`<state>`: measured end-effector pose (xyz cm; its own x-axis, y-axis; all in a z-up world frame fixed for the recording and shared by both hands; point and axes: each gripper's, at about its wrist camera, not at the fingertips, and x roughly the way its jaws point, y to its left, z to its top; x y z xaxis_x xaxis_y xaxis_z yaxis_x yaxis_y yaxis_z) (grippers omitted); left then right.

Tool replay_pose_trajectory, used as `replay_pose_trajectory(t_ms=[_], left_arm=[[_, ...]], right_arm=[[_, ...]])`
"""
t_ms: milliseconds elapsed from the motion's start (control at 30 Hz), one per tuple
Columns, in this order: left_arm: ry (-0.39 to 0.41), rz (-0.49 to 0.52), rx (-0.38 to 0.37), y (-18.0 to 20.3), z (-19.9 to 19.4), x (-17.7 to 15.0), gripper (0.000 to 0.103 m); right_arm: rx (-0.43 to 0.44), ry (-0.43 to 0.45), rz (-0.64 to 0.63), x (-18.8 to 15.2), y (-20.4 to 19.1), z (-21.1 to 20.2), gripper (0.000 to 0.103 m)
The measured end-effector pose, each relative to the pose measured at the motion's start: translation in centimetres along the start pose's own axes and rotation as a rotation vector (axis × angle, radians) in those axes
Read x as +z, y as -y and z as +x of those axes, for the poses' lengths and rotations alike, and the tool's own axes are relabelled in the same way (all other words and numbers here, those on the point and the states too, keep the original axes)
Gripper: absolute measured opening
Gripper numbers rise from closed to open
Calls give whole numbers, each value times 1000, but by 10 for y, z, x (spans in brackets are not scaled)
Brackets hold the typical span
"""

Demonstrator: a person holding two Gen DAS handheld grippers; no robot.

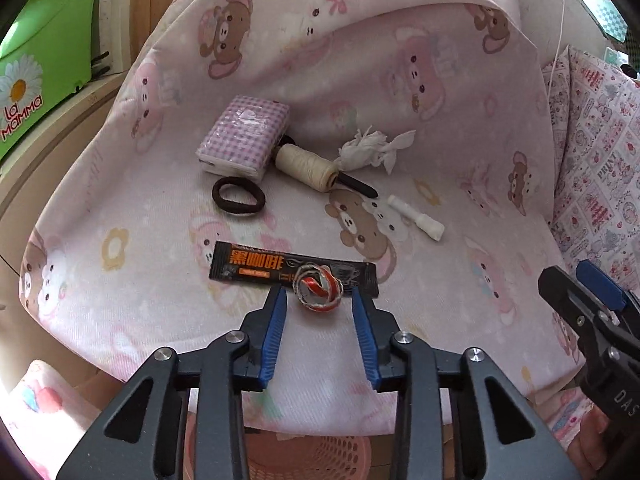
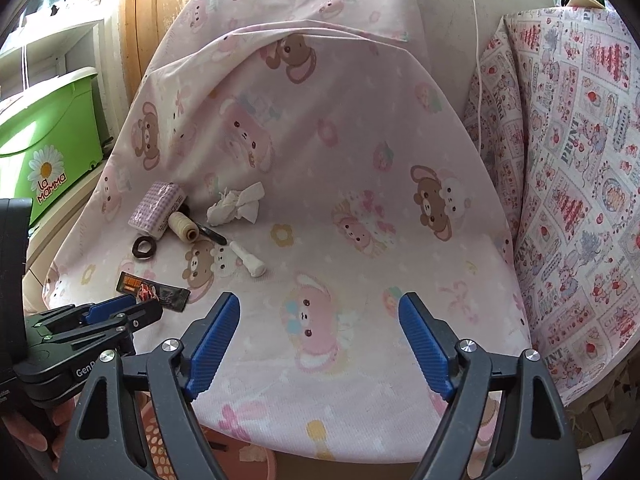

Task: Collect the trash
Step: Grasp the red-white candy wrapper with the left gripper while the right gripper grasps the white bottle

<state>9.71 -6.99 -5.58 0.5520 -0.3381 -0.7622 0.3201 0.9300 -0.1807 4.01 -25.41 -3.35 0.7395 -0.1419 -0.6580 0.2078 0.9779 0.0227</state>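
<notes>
The left gripper (image 1: 318, 296) stands partly open, its 2 blue fingers either side of a red-and-white curled wrapper (image 1: 318, 290), apparently not gripping it. The wrapper lies on a black coffee sachet (image 1: 256, 266) on the pink sheet (image 1: 440, 320). The right gripper (image 2: 320, 312), well right of the sachet, is spread wide and holds nothing. Beyond the sachet lie a brown hair tie (image 1: 239, 196), a white tube (image 1: 416, 218), a thread spool (image 1: 306, 168), a crumpled tissue (image 1: 372, 148) and a checked tissue pack (image 1: 244, 136).
</notes>
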Motion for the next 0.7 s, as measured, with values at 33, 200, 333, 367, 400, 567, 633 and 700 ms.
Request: replay_pose_trajectory(t_ms=[33,200,333,367,400,567,633,700], left_arm=[[6,3,9,-1,1,1,31],[3,-8,-8,-8,2,5,15],[84,61,39,-7,-24,6,14],[101,65,42,-8,-30,6,14],[116,60,46,-10,-35,7,14],[175,19,101,-24,-49,6,15],[190,8,128,-26,-52,7,15],[204,12,176,-26,-55,8,15]], right_arm=[[9,-5,0,0,0,1,83],[50,-13,-40,0,-10,0,83],[104,-31,-48,0,-13,-3,83],[132,-48,-53,1,-14,-2,83],[164,-68,-64,2,-16,-2,83],[242,-77,-110,24,-24,-8,83],[228,-95,-105,41,-22,-1,83],[215,-97,-130,53,-23,4,83]])
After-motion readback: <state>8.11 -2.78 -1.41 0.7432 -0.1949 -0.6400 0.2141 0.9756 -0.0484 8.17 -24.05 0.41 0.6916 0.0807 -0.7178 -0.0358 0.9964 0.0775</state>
